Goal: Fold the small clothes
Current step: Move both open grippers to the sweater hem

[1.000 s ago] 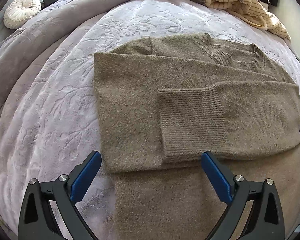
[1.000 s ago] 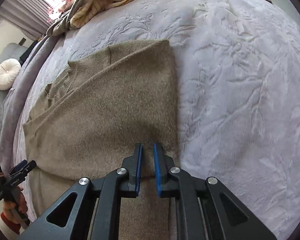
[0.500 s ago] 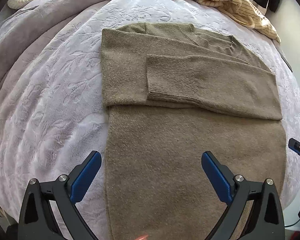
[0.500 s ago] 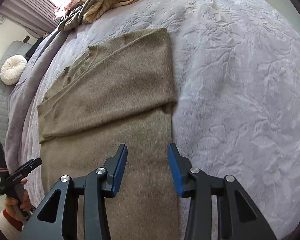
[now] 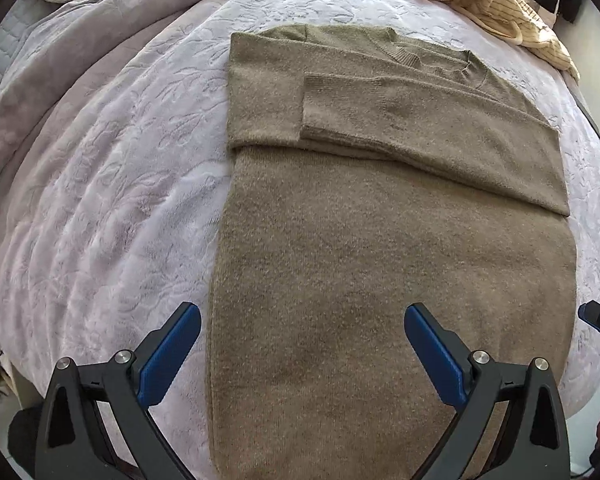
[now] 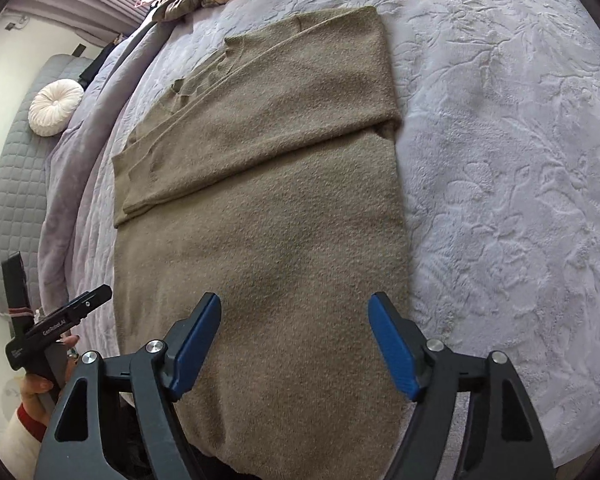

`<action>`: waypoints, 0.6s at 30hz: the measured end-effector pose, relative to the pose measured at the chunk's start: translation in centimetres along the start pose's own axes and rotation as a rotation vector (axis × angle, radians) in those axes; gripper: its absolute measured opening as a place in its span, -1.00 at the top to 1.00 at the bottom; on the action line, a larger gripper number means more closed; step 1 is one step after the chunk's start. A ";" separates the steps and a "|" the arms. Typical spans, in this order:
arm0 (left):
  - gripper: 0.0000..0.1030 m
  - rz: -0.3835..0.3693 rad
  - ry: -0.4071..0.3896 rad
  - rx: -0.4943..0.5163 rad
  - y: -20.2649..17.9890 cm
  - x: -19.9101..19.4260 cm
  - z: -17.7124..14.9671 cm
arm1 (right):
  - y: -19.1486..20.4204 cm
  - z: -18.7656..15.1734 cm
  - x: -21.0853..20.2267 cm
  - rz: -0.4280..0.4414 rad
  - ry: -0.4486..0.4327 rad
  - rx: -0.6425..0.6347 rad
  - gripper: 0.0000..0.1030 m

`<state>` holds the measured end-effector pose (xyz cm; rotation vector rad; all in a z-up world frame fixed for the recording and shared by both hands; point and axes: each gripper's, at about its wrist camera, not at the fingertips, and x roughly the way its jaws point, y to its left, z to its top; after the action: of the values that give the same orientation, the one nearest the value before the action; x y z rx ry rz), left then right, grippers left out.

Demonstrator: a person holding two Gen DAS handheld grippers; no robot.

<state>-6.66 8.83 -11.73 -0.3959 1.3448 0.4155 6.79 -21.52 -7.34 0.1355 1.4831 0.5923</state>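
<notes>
Olive-brown fuzzy knit sweater (image 5: 380, 260) lies flat on the bed, both sleeves folded across the chest, ribbed cuff (image 5: 340, 108) on top, ribbed neckline at the far end. Under it a lilac plush bedspread with embossed leaf pattern (image 5: 120, 184). Left tool (image 5: 302, 344) wide open, holding nothing, above the hem; right tool (image 6: 294, 340) likewise spread, empty. Cream striped garment (image 5: 512, 12) bunched far off; round white pleated cushion (image 6: 56, 108) by the headboard.

Bed covered by a pale lilac embossed blanket (image 5: 112, 184), grey quilted headboard (image 6: 16, 184) at its far side, round white cushion (image 6: 56, 107) set against it, pleated curtains (image 6: 80, 12) lit by daylight
</notes>
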 end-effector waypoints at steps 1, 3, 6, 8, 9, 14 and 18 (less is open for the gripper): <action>-0.97 -0.008 0.014 -0.004 0.1 0.1 -0.5 | 0.1 -0.2 0.1 0.005 0.010 -0.006 -0.53; -0.97 -0.027 0.032 -0.024 0.3 0.2 -1.6 | 0.1 -0.8 0.5 0.009 0.033 -0.018 -0.53; -0.97 -0.018 0.032 -0.043 0.7 0.1 -3.0 | 0.1 -1.6 1.1 0.012 0.054 -0.027 -0.53; -0.97 -0.012 0.038 -0.052 1.0 0.1 -3.9 | 0.2 -2.3 1.4 0.015 0.064 -0.029 -0.53; -0.97 -0.007 0.040 -0.056 1.2 0.1 -4.3 | 0.2 -2.6 1.7 0.017 0.069 -0.028 -0.53; -0.97 -0.007 0.042 -0.050 2.4 0.0 -6.4 | 0.6 -4.6 1.9 0.025 0.064 -0.016 -0.53; -0.97 -0.030 0.029 -0.034 4.0 0.2 -8.5 | 0.6 -6.6 1.4 0.010 0.037 -0.002 -0.53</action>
<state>-15.80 8.02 -13.57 -0.4513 1.3602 0.4100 0.27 -22.11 -9.07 0.1314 1.5187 0.6074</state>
